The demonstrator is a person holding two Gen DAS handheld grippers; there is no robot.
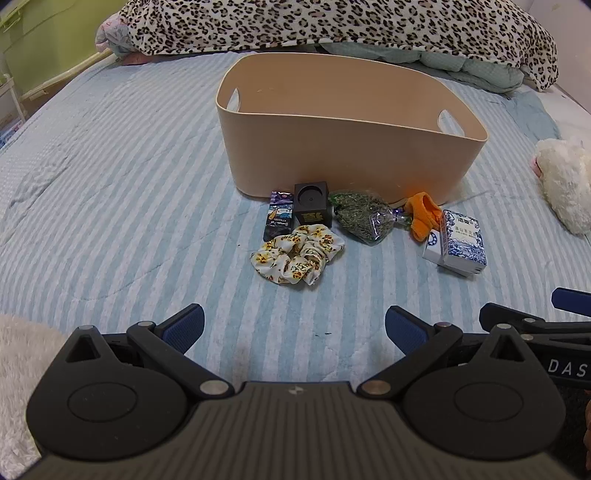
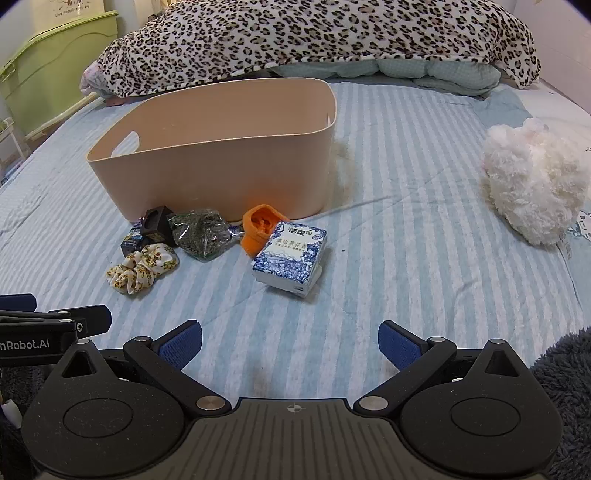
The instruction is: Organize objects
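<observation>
A beige bin (image 1: 343,155) (image 2: 221,170) stands on the striped bed. In front of it lie a floral scrunchie (image 1: 297,254) (image 2: 142,269), a black cube (image 1: 312,203) (image 2: 157,225), a small dark card pack (image 1: 277,219) (image 2: 132,240), a bag of dried herbs (image 1: 364,218) (image 2: 201,232), an orange piece (image 1: 424,216) (image 2: 260,227) and a blue-and-white tissue pack (image 1: 460,242) (image 2: 290,256). My left gripper (image 1: 294,328) is open and empty, short of the scrunchie. My right gripper (image 2: 290,341) is open and empty, short of the tissue pack.
A leopard-print blanket (image 1: 332,26) (image 2: 314,37) is heaped behind the bin. A white plush toy (image 1: 565,181) (image 2: 532,184) lies at the right. Green furniture (image 2: 48,62) stands at the far left. The right gripper's side shows at the left wrist view's right edge (image 1: 535,325).
</observation>
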